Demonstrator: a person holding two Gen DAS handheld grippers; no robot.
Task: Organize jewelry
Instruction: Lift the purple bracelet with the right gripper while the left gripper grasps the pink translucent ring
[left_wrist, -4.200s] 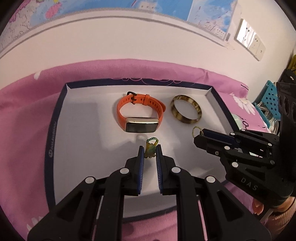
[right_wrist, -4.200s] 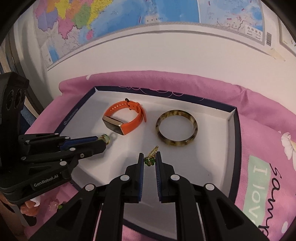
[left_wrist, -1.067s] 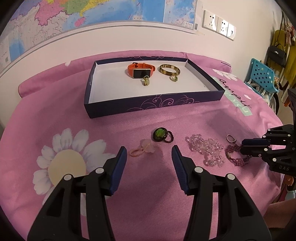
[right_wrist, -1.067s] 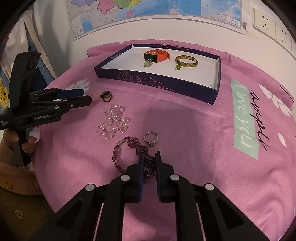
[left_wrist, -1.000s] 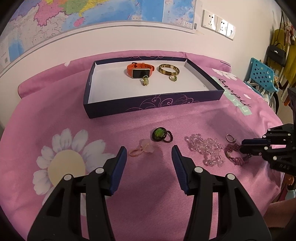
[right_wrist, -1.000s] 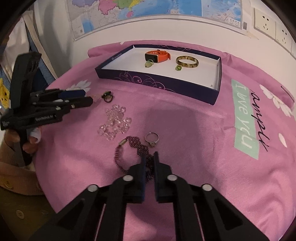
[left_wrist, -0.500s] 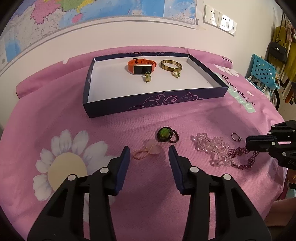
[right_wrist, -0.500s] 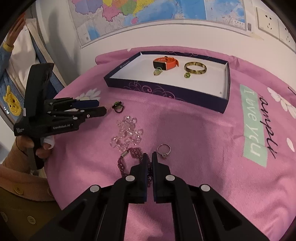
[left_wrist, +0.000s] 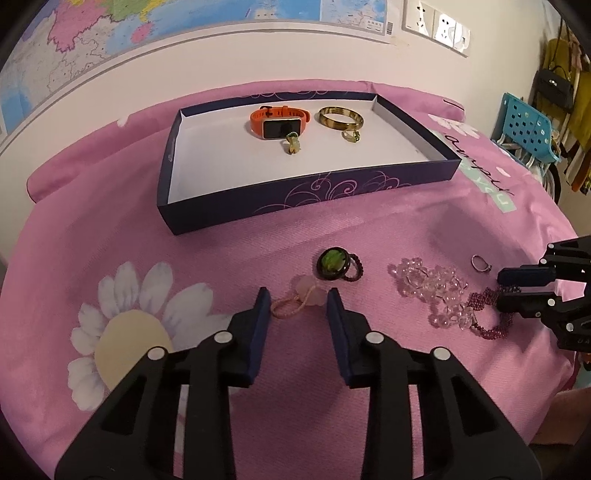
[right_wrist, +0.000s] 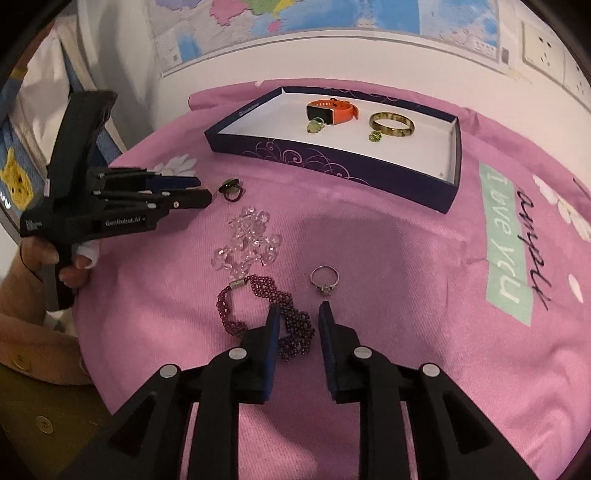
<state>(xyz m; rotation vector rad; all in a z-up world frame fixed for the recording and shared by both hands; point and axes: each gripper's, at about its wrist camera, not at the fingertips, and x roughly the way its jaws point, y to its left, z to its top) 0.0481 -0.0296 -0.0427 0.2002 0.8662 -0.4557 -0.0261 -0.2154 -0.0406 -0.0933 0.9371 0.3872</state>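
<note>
A big pink cloth with white daisies (left_wrist: 122, 325) covers the whole surface. A mint-green patch on it (right_wrist: 508, 254) says "I love you" in black letters. Behind is a white wall with colourful maps (right_wrist: 295, 22) and white wall sockets (left_wrist: 436, 27). A blue plastic stool with holes (left_wrist: 528, 129) stands at the side.

A dark blue box tray with swirl drawings (left_wrist: 306, 192) holds an orange watch band (left_wrist: 277, 120), a brown-gold bangle (left_wrist: 340, 118) and two small green charms.

The left gripper (left_wrist: 297, 302) has just been closing, but its jaws are apart, with a small pink ring with a flower (left_wrist: 299, 299) lying between the tips, not pinched. Its side reads "GenRobot.AI". The right gripper (right_wrist: 297, 314) has just been opening; its jaws are apart around a dark red beaded bracelet (right_wrist: 266, 306) on the cloth. Near it lie a silver ring (right_wrist: 324, 280), a heap of clear beads (right_wrist: 249, 245) and a round green ring (left_wrist: 334, 263).
</note>
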